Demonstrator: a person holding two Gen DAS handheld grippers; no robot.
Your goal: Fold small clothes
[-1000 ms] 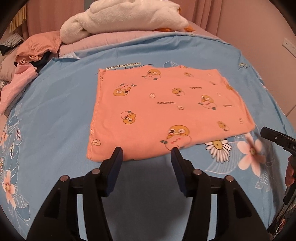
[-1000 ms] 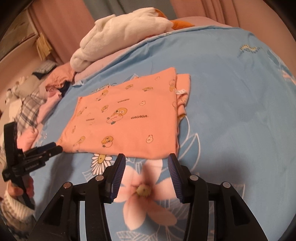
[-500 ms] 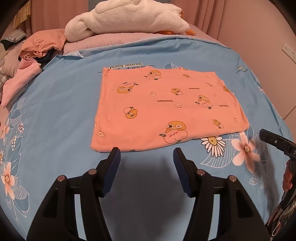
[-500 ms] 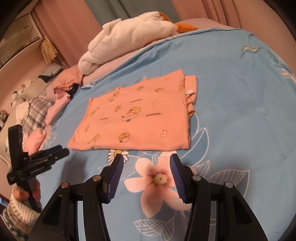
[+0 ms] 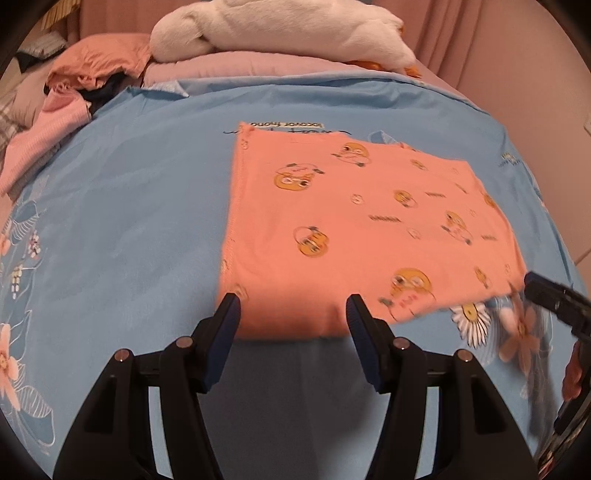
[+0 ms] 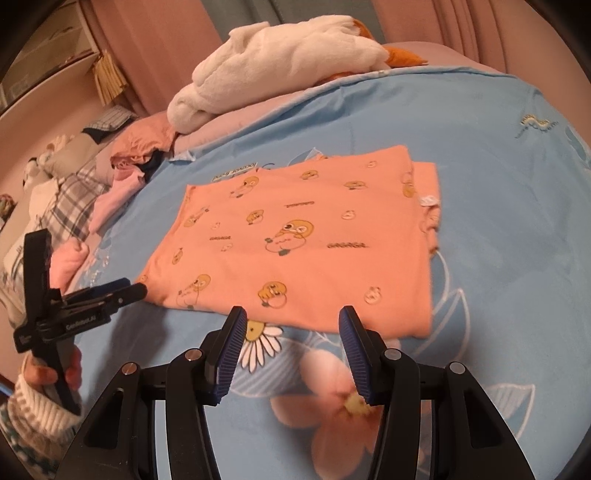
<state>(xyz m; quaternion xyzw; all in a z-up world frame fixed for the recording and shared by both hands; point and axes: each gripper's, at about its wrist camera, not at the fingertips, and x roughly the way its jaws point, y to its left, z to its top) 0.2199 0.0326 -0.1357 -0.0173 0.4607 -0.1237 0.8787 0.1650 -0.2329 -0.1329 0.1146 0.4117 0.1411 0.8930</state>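
Note:
An orange garment with yellow cartoon prints lies folded flat on the blue floral bedsheet; it also shows in the right wrist view. My left gripper is open, its fingertips at the garment's near edge by its near left corner. My right gripper is open, its fingertips just short of the garment's near edge. Each gripper shows in the other's view: the left gripper at the garment's left corner, the right gripper at the right corner.
A white plush blanket sits on a pink pillow at the head of the bed. A heap of pink, orange and plaid clothes lies along the bed's left side. A curtain hangs behind.
Both grippers have moved forward to the garment's near edge. The left one has shifted toward the near left corner. Both stay open.

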